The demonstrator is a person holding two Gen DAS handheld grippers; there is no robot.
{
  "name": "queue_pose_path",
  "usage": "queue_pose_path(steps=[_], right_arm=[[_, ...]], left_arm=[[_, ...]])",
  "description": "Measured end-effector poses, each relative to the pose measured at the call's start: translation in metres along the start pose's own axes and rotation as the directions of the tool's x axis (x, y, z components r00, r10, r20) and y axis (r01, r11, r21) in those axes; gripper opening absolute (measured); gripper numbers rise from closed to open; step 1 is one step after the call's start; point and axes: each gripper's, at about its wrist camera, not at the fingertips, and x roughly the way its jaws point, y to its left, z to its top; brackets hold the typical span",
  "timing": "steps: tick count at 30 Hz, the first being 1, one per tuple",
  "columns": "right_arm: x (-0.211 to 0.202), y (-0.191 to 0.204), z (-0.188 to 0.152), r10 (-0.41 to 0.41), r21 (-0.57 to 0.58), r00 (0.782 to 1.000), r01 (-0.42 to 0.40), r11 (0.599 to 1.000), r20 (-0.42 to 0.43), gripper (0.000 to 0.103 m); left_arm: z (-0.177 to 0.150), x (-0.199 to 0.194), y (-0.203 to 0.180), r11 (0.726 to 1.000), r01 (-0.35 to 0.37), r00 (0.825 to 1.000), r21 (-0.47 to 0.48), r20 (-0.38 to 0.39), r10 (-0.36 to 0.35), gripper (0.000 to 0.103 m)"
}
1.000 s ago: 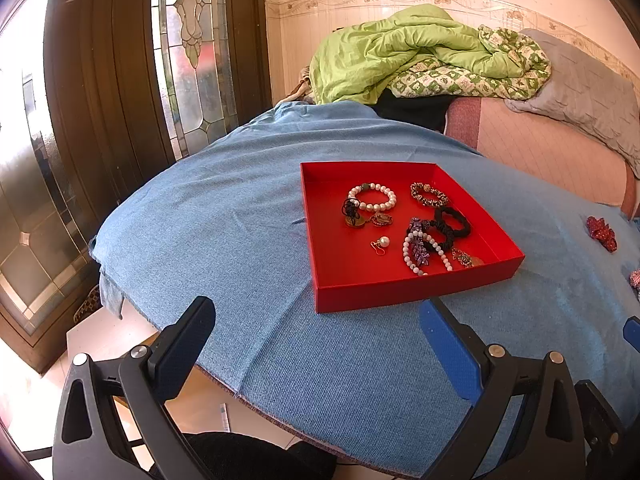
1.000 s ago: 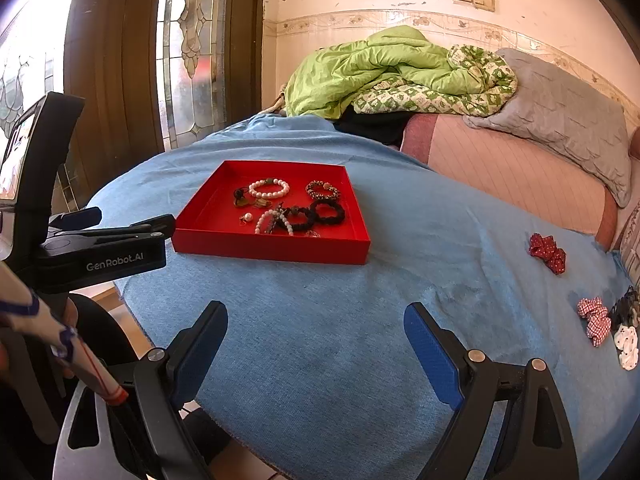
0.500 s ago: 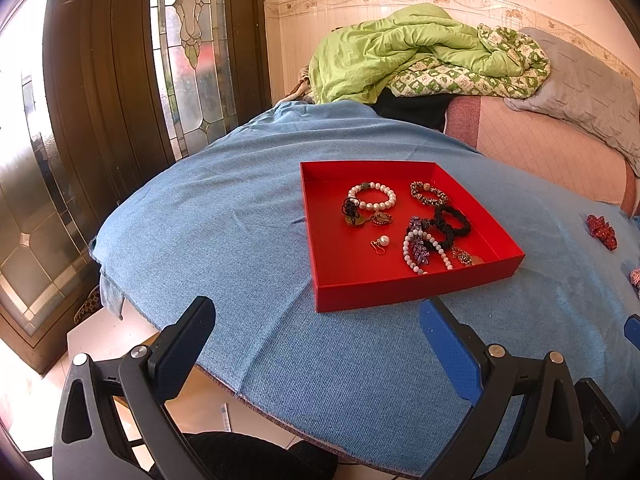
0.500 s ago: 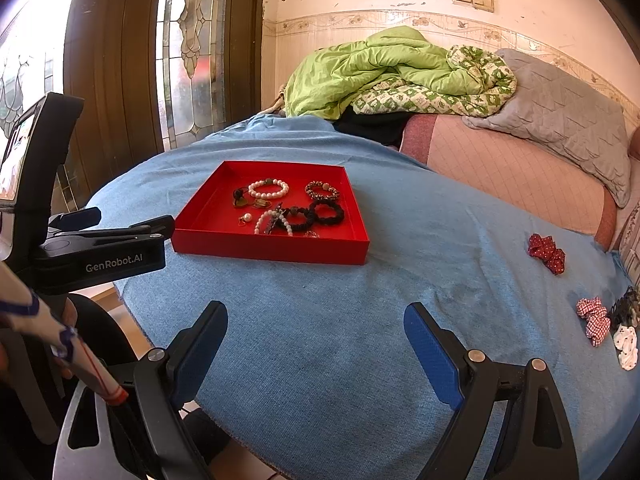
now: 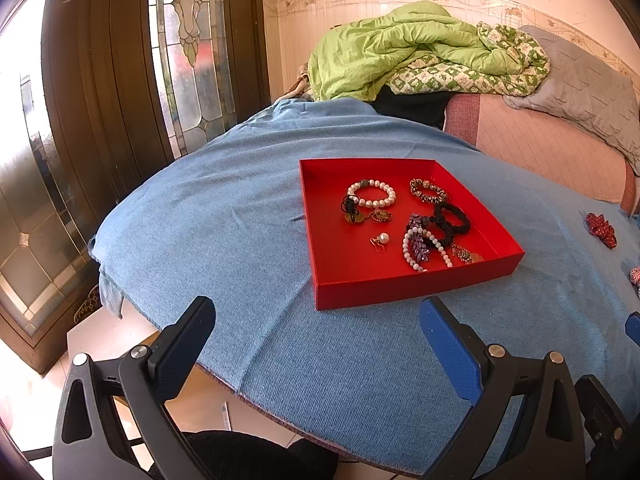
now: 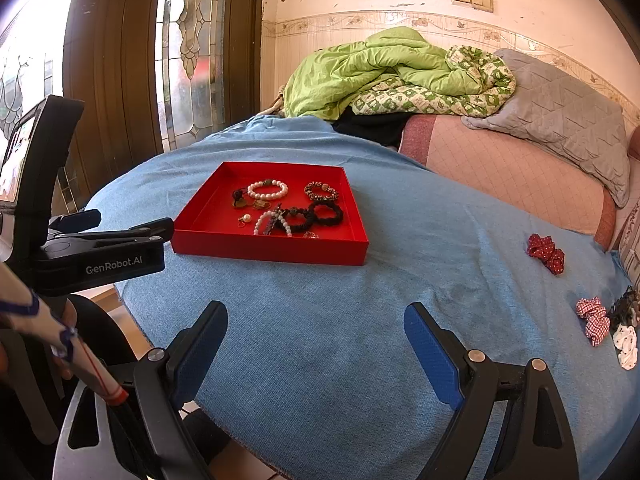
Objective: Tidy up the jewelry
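A red tray (image 5: 332, 280) (image 6: 200, 216) sits on the blue cloth and holds a pearl bracelet (image 5: 372, 194) (image 6: 267, 190), a beaded bracelet (image 5: 427, 191), black scrunchies (image 5: 450, 220) (image 6: 320, 214), a pearl earring (image 5: 382, 239) and other pieces. A red bow (image 6: 546, 252) (image 5: 601, 229), a checked bow (image 6: 594, 320) and a black and white bow (image 6: 624, 328) lie on the cloth to the right. My left gripper (image 5: 316, 330) is open and empty in front of the tray. My right gripper (image 6: 316, 332) is open and empty over the cloth, nearer than the tray.
The blue cloth (image 5: 200, 220) covers a round table whose near edge (image 5: 256, 396) drops to the floor. A green quilt (image 5: 400, 48) and a grey pillow (image 6: 560, 120) lie on a pink sofa behind. A glazed wooden door (image 5: 120, 60) stands at the left.
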Motion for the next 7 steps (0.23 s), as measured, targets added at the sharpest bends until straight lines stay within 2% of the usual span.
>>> queue_pose_path(steps=[2, 4, 7], right_arm=[[-0.0002, -0.0007, 0.0000, -0.001, 0.003, 1.000, 0.001, 1.000, 0.001, 0.093], [-0.0005, -0.0018, 0.0004, -0.001, 0.007, 1.000, 0.001, 1.000, 0.001, 0.093], [-0.0004, -0.0032, 0.0011, -0.001, 0.013, 1.000, 0.001, 1.000, -0.002, 0.093]], left_arm=[[-0.0025, -0.0028, 0.0016, 0.999, -0.038, 0.999, 0.017, 0.007, 0.038, 0.102], [-0.0017, -0.0050, 0.0021, 0.999, -0.039, 0.999, 0.024, 0.021, 0.038, 0.102], [-0.0016, -0.0048, 0.0052, 0.999, -0.020, 1.000, 0.030, 0.001, 0.020, 0.102]])
